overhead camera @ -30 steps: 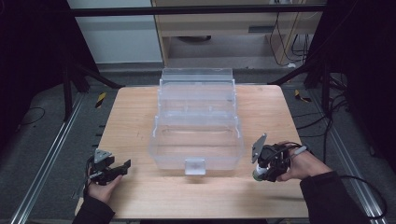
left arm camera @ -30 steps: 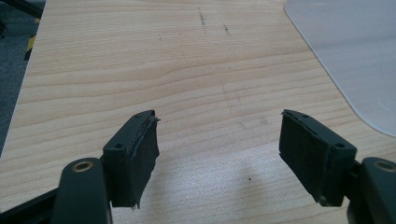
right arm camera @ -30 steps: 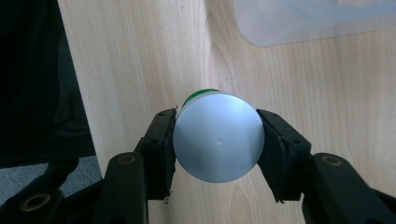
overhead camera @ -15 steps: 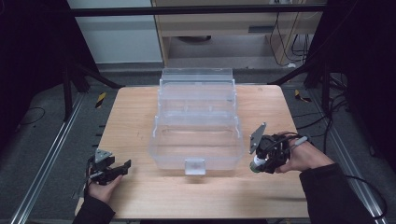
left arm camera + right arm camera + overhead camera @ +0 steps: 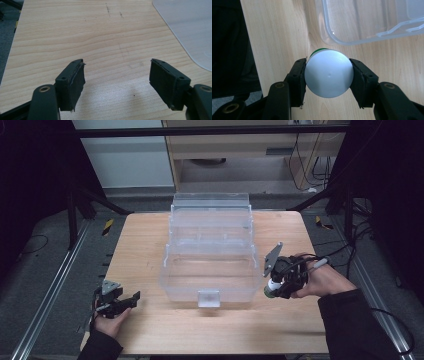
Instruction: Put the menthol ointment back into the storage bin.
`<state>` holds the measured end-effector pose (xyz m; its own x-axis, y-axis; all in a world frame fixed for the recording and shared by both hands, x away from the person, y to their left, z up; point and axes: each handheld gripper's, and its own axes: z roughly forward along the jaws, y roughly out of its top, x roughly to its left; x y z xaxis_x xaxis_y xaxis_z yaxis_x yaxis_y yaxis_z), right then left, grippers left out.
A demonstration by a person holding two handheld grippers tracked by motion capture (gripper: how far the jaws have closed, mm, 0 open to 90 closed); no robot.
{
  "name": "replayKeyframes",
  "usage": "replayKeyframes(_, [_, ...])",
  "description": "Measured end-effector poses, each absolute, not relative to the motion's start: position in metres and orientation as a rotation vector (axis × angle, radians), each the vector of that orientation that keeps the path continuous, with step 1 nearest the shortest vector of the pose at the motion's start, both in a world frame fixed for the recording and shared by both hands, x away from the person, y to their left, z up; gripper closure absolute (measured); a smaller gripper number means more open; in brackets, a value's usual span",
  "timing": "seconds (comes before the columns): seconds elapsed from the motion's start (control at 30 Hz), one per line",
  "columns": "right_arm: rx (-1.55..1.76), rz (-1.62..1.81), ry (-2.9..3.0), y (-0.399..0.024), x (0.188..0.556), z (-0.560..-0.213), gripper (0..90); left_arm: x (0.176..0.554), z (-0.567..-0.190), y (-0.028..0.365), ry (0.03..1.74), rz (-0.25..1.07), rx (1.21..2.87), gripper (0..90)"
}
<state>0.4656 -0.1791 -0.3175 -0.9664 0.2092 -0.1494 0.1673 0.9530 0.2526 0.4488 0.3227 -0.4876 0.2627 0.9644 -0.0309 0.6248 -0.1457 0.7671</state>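
Note:
A clear plastic tiered box (image 5: 210,255) stands open in the middle of the wooden table (image 5: 145,235). My right gripper (image 5: 274,287) hovers just off the box's right front corner, shut on a small white-capped container with a green band (image 5: 328,73). In the right gripper view the white cap sits squeezed between both pads, above bare wood beside the box rim (image 5: 337,42). My left gripper (image 5: 125,301) rests near the table's front left corner, open with nothing between its fingers (image 5: 75,80). The box's clear corner (image 5: 190,30) shows at the upper right of the left gripper view.
Metal frame rails (image 5: 45,295) run along the table's left side. A wooden cabinet (image 5: 240,150) and cables (image 5: 310,150) lie beyond the far edge. Bare wood lies in front of the box and to its left.
My right gripper has carried the white-capped container leftward and slightly up, closer to the box's right side. The left gripper has stayed where it was.

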Motion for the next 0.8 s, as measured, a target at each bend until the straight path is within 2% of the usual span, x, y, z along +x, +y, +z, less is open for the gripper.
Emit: replayKeyframes(0.8, [0.289,0.416,2.923,-0.158,0.491,-0.306,50.4,0.450,-0.488,0.324,1.441,0.630,1.856,27.7])
